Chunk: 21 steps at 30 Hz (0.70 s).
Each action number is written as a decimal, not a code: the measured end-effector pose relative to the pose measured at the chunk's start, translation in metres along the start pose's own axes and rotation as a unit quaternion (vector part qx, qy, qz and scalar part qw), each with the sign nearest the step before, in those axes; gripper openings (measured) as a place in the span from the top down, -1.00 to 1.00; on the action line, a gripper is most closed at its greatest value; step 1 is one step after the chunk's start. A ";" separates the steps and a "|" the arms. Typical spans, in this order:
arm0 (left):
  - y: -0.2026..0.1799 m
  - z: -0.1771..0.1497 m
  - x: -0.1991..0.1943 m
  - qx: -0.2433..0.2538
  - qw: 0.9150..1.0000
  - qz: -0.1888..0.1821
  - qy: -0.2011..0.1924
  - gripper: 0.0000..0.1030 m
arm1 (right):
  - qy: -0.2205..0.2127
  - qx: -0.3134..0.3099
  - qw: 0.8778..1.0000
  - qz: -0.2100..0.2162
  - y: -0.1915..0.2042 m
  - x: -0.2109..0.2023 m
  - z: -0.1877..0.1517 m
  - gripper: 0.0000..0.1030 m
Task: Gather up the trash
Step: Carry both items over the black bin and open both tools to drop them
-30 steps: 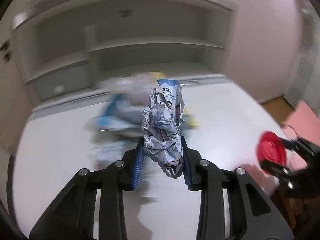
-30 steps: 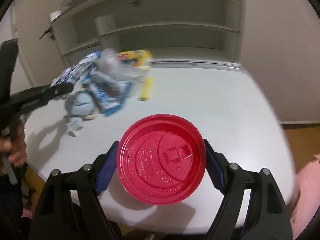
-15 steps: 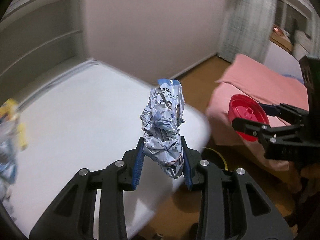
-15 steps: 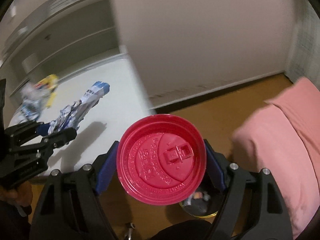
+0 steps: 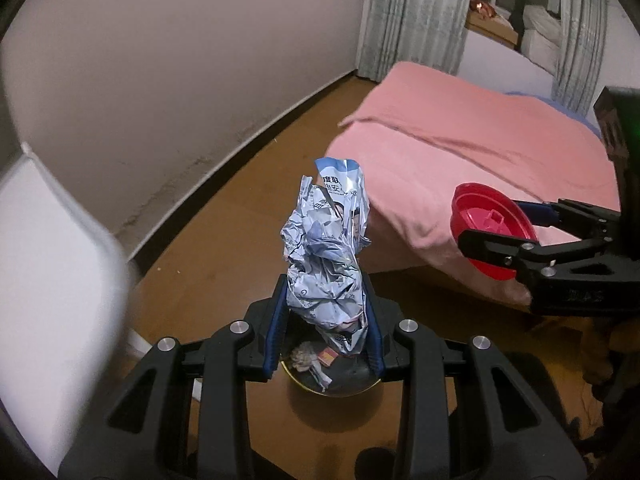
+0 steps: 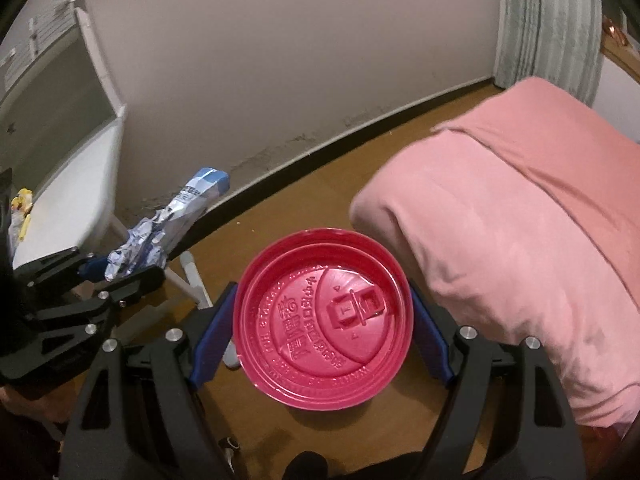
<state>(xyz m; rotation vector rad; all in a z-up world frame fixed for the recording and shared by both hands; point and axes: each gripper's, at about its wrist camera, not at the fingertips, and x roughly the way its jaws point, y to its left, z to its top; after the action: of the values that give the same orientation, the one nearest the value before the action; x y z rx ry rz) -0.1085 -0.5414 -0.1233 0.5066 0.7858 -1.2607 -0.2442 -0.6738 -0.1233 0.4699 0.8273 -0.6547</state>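
Left wrist view, left gripper (image 5: 326, 320): we have its blue pads clamped on a crumpled blue-and-silver snack wrapper (image 5: 326, 264), which stands up tall between them.
Left wrist view, target: a round trash bin (image 5: 332, 376) sits on the wooden floor (image 5: 224, 248) right under our fingers, with scraps already inside; only part of its yellowish rim shows past the wrapper.
Left wrist view, right gripper (image 5: 496, 236): it comes in from the right, gripping a red cup lid (image 5: 486, 226) in front of the pink blanket (image 5: 480, 152), off to the side of the bin.
Right wrist view, right gripper (image 6: 322, 320): we hold the red cup lid (image 6: 322, 316) by its rim, pads wide but pressed on either edge.
Right wrist view, surroundings: bare floor shows below the lid and no bin, so we judge this hand is not yet over it; the left gripper (image 6: 120, 268) and wrapper (image 6: 168, 228) sit to the left, beside the white table (image 6: 72, 184).
Doing it well: we should release the wrapper first, low over the bin's centre, since it is light and may drift.
Next: clear the left hand away, then bring the lid above the opening before letting go, tilted so it slides in instead of catching the rim.
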 end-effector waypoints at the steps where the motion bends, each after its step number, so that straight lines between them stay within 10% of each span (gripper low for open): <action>1: -0.004 -0.003 0.009 0.001 1.000 0.002 0.004 0.36 | 0.004 0.005 1.000 0.001 -0.004 0.006 -0.004 -0.51; 21: 0.013 -0.080 0.168 -0.018 0.992 -0.011 0.120 0.36 | 0.109 0.049 0.993 0.008 -0.037 0.136 -0.073 -0.51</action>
<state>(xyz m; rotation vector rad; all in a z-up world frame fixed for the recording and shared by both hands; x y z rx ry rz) -0.0973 -0.5880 -0.3032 0.6290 1.0181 -1.2173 -0.2392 -0.7027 -0.2797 0.6451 1.0000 -0.6379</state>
